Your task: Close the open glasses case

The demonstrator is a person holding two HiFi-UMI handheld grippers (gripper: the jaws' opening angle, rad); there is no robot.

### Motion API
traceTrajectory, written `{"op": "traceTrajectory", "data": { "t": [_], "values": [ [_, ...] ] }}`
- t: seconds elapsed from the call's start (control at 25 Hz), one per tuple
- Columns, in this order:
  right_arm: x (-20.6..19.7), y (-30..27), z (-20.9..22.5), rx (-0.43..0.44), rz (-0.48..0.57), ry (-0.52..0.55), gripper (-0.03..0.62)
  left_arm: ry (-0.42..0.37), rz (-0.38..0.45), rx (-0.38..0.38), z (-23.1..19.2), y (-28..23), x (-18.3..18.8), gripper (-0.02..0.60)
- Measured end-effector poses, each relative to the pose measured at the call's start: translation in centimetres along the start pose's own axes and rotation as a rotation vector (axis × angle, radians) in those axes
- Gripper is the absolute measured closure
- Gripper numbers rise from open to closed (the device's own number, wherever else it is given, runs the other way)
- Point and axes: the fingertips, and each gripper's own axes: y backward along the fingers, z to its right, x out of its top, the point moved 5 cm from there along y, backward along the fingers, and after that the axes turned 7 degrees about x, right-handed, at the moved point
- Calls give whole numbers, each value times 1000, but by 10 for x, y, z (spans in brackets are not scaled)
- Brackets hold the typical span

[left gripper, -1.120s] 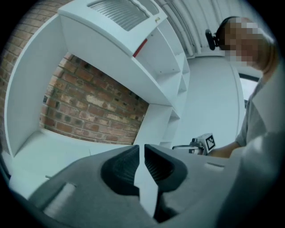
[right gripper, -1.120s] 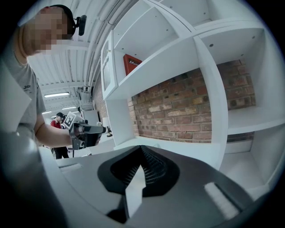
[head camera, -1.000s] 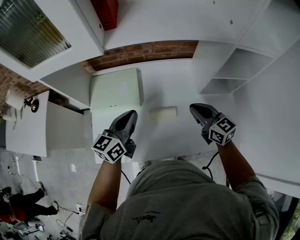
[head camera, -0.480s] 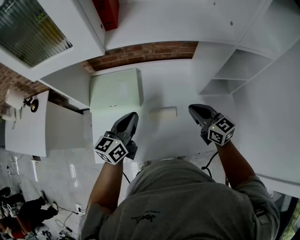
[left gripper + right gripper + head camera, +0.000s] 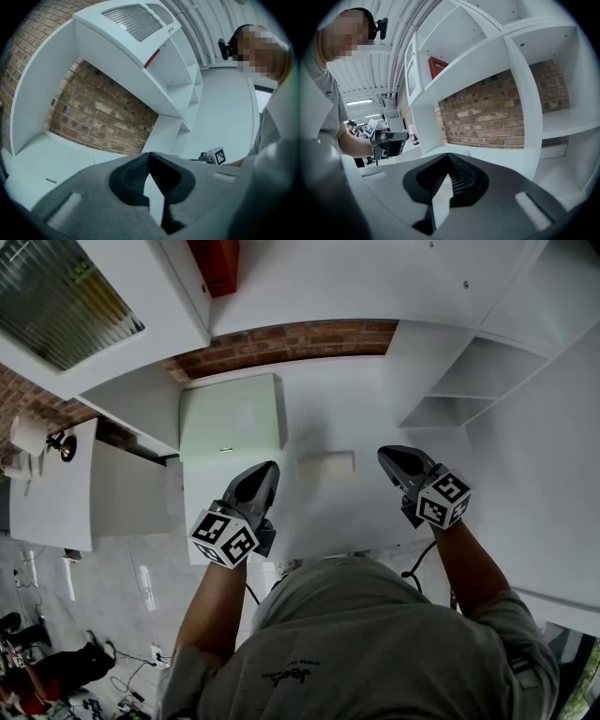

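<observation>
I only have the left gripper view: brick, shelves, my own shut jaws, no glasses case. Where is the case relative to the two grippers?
Observer: In the head view the case lies on the desk, between the left hand-held gripper and the right hand-held gripper. It touches neither.
Operator: Is the right one holding anything?
Observer: No. The right gripper view shows its jaws together with nothing between them.
Operator: How is the case lying?
Observer: Flat, with its long side running left to right, parallel to the brick wall.
</observation>
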Motion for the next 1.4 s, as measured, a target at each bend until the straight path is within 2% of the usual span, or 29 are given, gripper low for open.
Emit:
{"op": "traceTrajectory", "data": {
  "t": [1.4],
  "values": [
    [-3,3,-2,-19,-12,11,586,-22,2,-3,8,6,-3,583]
  ]
}}
